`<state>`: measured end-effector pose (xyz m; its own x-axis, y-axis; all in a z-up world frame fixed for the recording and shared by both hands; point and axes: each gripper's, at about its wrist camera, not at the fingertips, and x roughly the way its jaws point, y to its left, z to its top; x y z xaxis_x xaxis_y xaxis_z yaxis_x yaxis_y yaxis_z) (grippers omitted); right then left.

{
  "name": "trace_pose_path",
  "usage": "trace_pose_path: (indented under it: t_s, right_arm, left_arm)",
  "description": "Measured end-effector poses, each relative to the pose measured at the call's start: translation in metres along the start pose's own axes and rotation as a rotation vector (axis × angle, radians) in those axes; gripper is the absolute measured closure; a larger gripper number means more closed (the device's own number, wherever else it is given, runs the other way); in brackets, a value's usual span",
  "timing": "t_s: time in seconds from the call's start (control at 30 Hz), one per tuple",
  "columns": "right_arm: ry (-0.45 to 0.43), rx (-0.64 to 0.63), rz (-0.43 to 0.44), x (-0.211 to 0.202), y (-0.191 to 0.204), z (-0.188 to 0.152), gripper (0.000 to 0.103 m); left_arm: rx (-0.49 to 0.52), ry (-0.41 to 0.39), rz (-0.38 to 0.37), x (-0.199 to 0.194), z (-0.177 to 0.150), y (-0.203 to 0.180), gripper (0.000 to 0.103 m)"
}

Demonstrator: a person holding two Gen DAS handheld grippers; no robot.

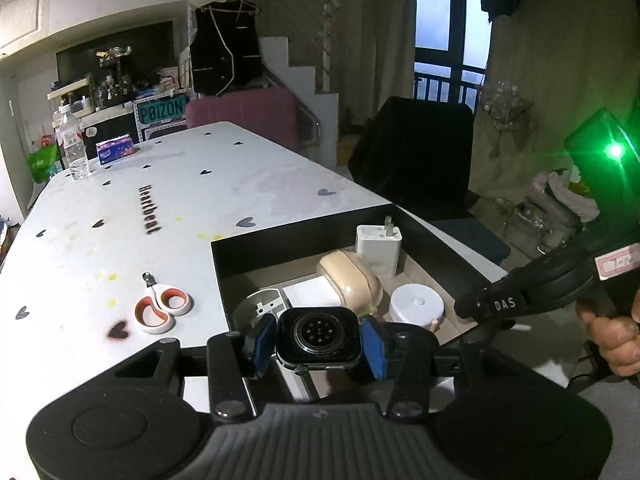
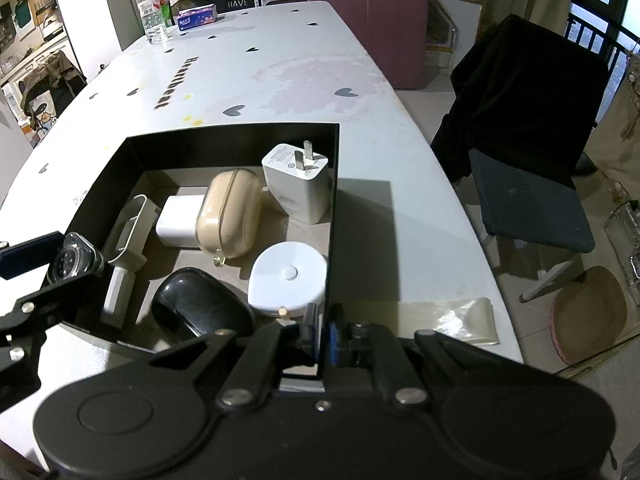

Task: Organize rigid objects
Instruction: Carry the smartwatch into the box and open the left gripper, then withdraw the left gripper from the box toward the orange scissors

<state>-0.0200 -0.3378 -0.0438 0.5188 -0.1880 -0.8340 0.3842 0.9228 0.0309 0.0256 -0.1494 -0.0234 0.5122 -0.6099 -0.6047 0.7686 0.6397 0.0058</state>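
My left gripper is shut on a black smartwatch body, back side up, just over the near left corner of the black open box. Seen from the right wrist, that watch hangs at the box's left rim. My right gripper is shut on the box's right wall near its front corner. Inside lie a white plug charger, a beige earbud case, a white round tape measure, a black mouse and a white adapter. Orange-white scissors lie on the table left of the box.
The white heart-patterned table stretches away behind the box, with a water bottle and a tissue pack at its far end. A dark chair stands off the right edge. A clear plastic strip lies right of the box.
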Motion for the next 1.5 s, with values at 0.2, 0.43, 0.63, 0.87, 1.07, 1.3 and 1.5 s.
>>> trace_pose_path:
  t_s: [0.2,0.43,0.63,0.87,1.07,1.3,1.5]
  right_arm:
    - [0.000,0.000,0.000,0.000,0.000,0.000,0.097]
    - [0.001,0.001,0.001,0.000,0.000,0.000,0.097]
    - [0.001,0.000,0.000,0.000,0.000,0.000,0.097]
    - [0.001,0.000,0.000,0.000,0.000,0.000,0.097]
    - [0.001,0.001,0.001,0.000,0.000,0.000,0.097]
    - [0.001,0.000,0.000,0.000,0.000,0.000,0.097]
    - [0.002,0.001,0.001,0.000,0.000,0.000,0.097]
  left_arm:
    - [-0.032,0.026,-0.008,0.006,0.001,0.005,0.053]
    - [-0.046,0.021,-0.019,0.000,0.002,0.006,0.041]
    - [-0.049,0.029,-0.027,-0.001,0.003,0.005,0.036]
    - [-0.039,0.025,-0.029,-0.004,0.003,0.002,0.033]
    - [-0.030,0.018,-0.030,-0.008,0.003,-0.001,0.019]
    - [-0.011,0.002,-0.013,-0.016,0.004,-0.003,0.006]
    - [-0.020,-0.020,-0.003,-0.024,0.006,0.001,0.001]
